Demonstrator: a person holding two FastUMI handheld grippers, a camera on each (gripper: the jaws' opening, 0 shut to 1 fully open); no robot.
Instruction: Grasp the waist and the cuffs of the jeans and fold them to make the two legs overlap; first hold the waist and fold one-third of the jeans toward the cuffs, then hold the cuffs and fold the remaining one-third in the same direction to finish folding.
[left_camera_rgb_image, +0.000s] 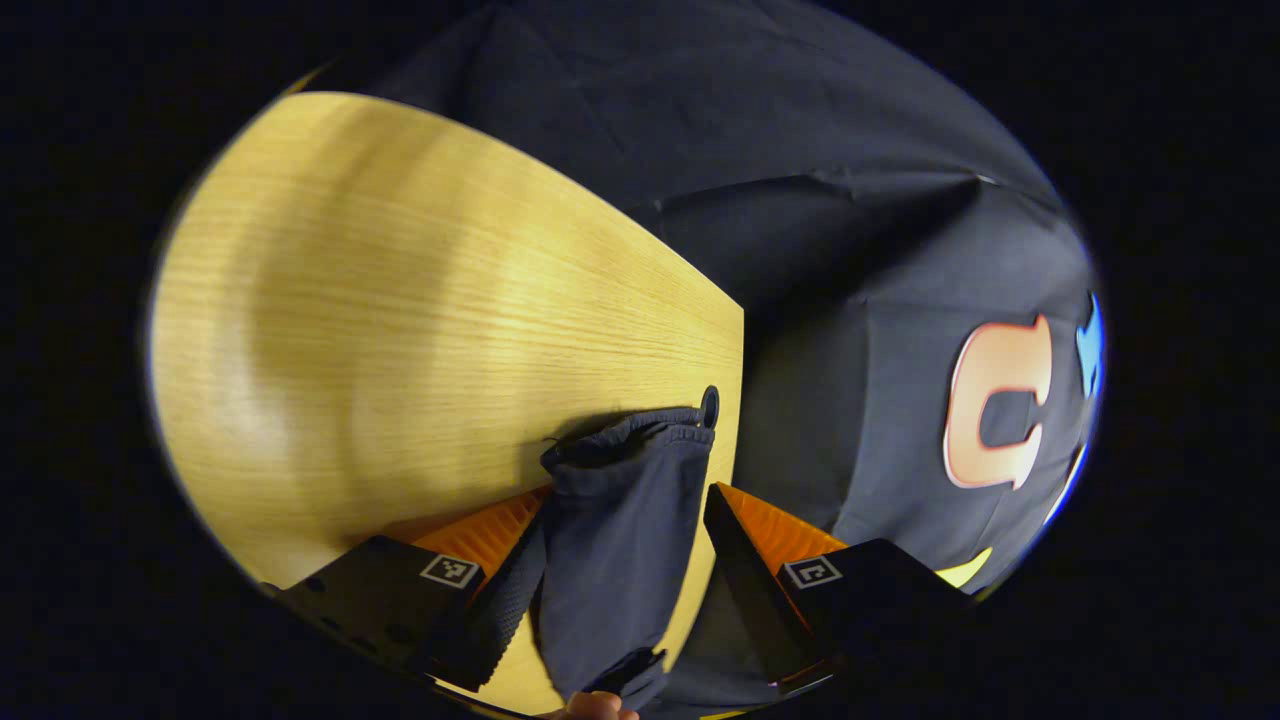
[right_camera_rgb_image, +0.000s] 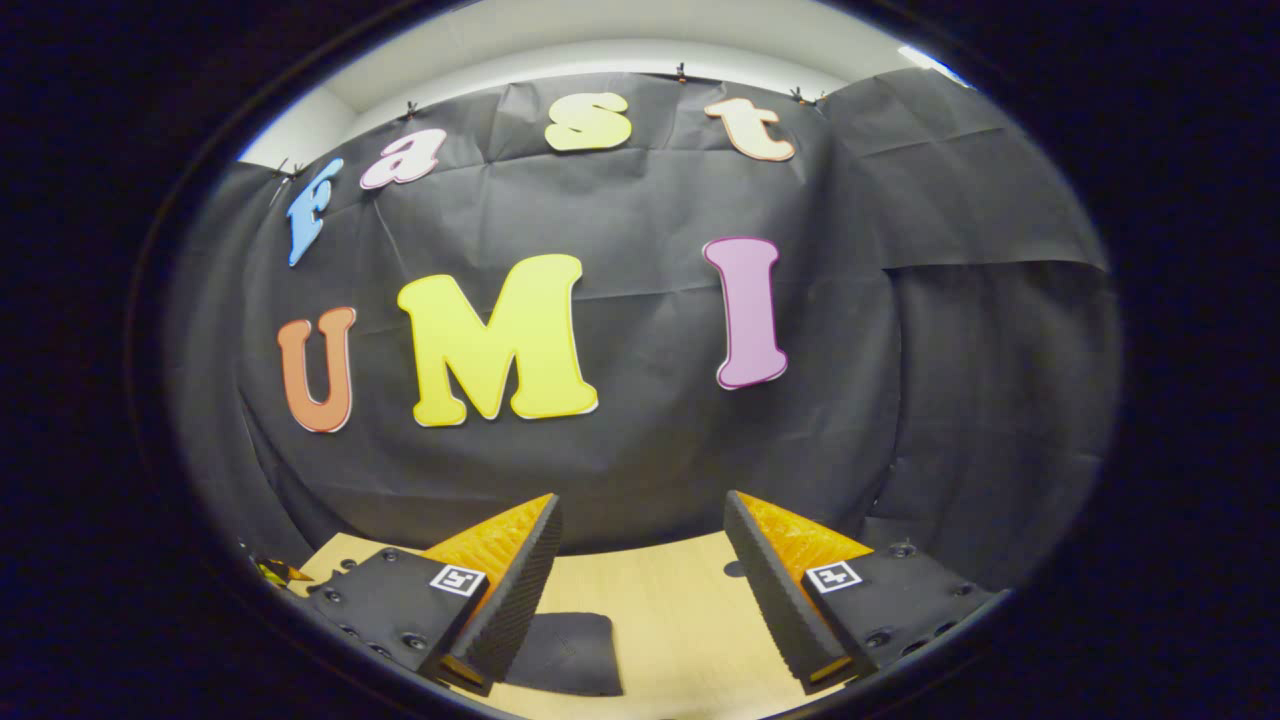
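With the left claw (left_camera_rgb_image: 625, 560) released around the jeans (left_camera_rgb_image: 620, 520) and the right claw (right_camera_rgb_image: 640, 590) released above the worktop (right_camera_rgb_image: 680, 620), clench both fully on fabric before folding.

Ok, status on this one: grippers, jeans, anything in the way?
Left gripper open, jeans hanging between its fingers, not clamped. Right gripper open, holding nothing, above the table. Nothing in the way.

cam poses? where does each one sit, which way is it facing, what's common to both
Left gripper view: rides the left gripper, tilted down over the table; jeans hang between its parted fingers, a bit of hand below.
Right gripper view: rides the right gripper, roughly level, facing the booth wall; fingers apart, empty.
Shared: table, wall.
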